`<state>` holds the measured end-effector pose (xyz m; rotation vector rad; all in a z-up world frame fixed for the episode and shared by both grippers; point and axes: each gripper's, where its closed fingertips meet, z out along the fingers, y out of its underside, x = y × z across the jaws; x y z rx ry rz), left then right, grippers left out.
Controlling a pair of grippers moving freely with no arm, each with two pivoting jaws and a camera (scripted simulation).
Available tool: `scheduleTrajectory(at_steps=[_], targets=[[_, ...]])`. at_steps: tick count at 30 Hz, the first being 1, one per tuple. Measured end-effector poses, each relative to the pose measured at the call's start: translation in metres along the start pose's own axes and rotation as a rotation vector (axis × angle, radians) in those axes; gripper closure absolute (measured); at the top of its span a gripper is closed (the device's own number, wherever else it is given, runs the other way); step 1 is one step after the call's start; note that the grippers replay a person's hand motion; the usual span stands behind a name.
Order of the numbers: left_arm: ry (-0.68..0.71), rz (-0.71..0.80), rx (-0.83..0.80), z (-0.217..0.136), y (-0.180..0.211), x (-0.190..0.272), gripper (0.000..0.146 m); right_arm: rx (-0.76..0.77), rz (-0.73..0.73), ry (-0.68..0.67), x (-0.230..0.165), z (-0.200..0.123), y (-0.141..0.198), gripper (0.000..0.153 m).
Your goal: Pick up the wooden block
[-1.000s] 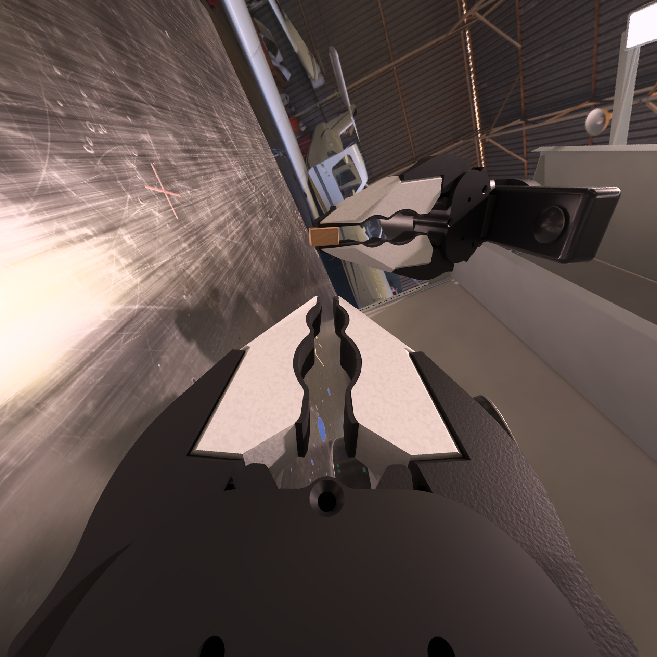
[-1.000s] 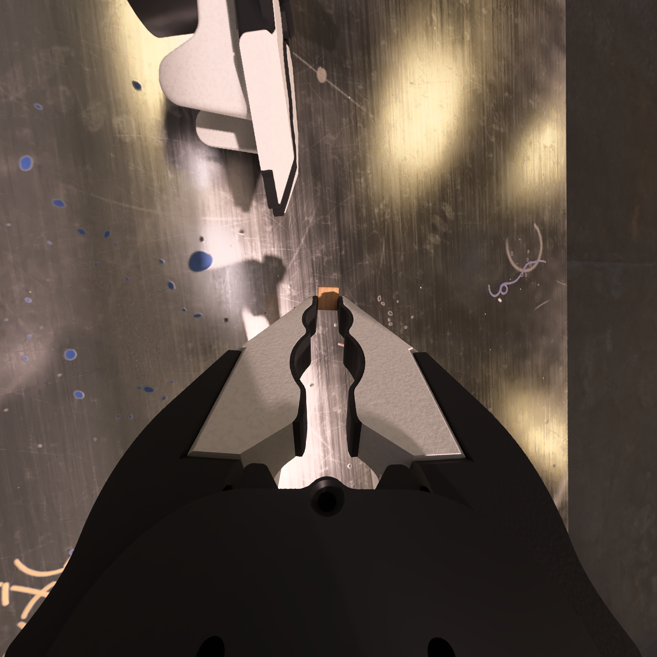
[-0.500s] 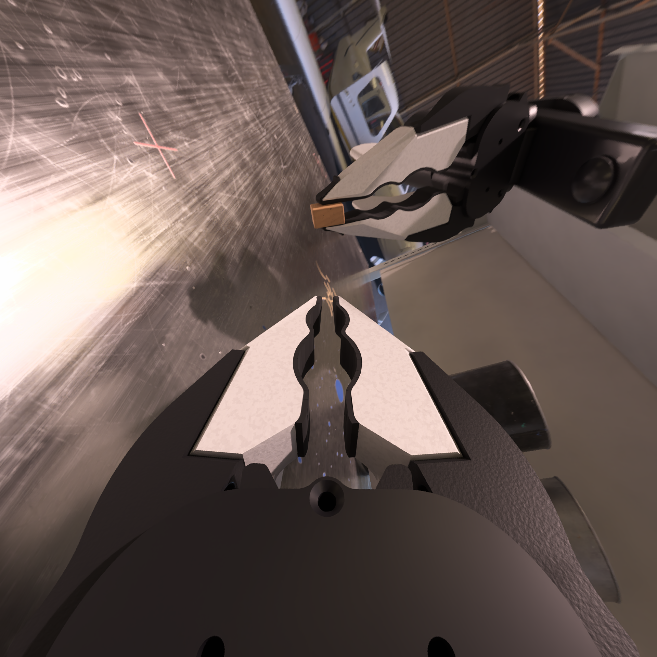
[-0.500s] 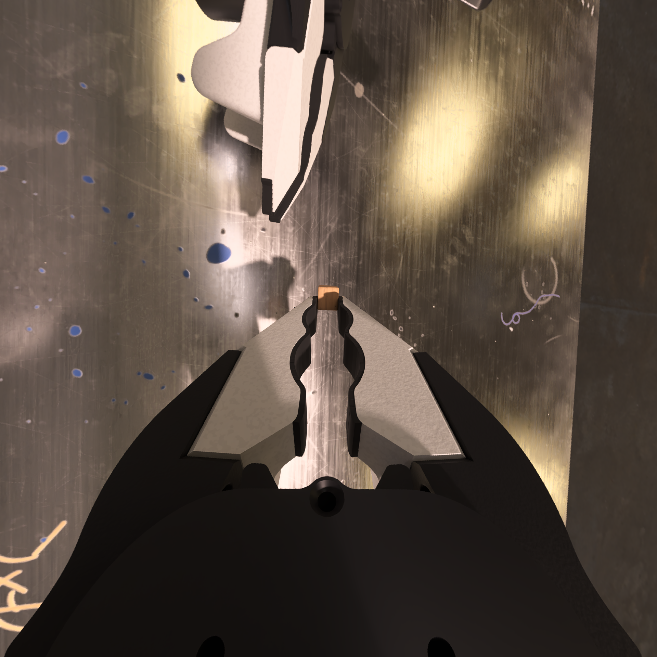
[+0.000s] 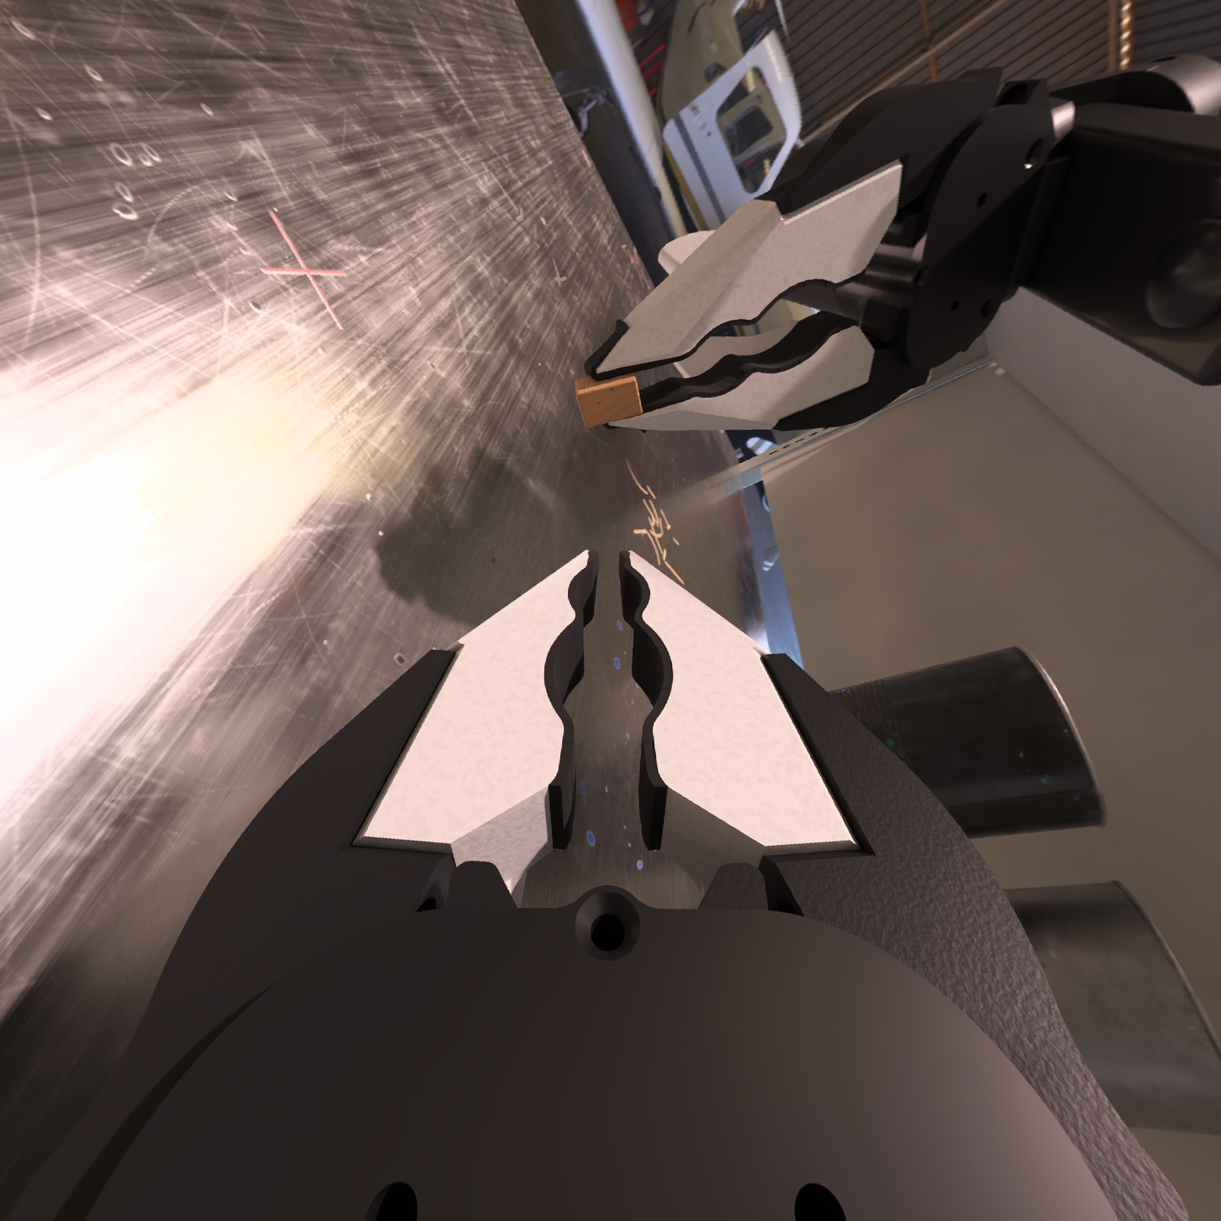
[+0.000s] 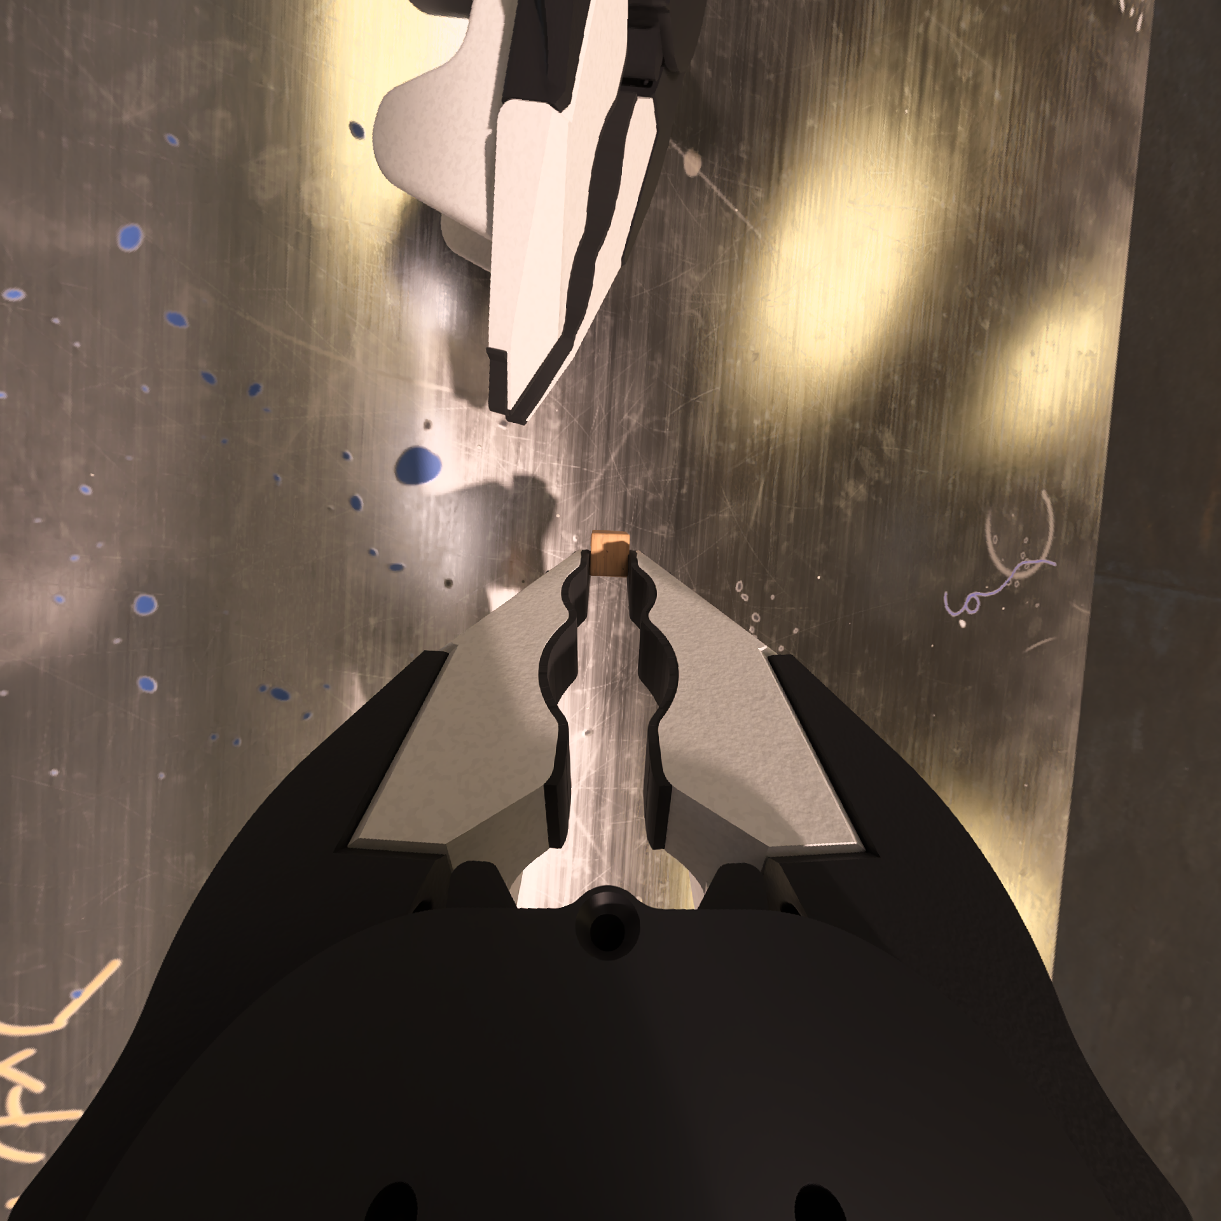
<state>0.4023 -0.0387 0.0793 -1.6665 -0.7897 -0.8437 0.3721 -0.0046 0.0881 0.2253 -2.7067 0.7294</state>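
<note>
**Block gripped, clear of table**

Scratched metal table [image 6: 859, 462], paint-flecked, fills frame. Right gripper [image 6: 609, 561] clamped on wooden block [image 6: 609, 554] at tips, frame centre; its shadow sits apart, so I judge it lifted. Left gripper [image 5: 608, 558] nearly together, empty. Left: hold.

The block [image 5: 608, 401] is a small tan wooden piece, squarish at its end and a little longer than wide. It sits pinched at the fingertips of the right gripper [image 6: 608, 561], jutting past them, clear above the table [image 5: 198, 330].
</note>
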Motion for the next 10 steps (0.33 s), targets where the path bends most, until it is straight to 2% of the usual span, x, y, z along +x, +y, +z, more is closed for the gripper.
scheduleTrajectory(at_steps=[5, 10], targets=[[0.057, -0.022, 0.019, 0.0006, -0.0022, 0.0033, 0.138, -0.021, 0.017, -0.006, -0.0005, 0.003, 0.0033, 0.142], [0.051, -0.041, 0.031, 0.0011, -0.0033, 0.0003, 0.13, -0.021, 0.024, -0.01, -0.0003, 0.0029, 0.0038, 0.142]])
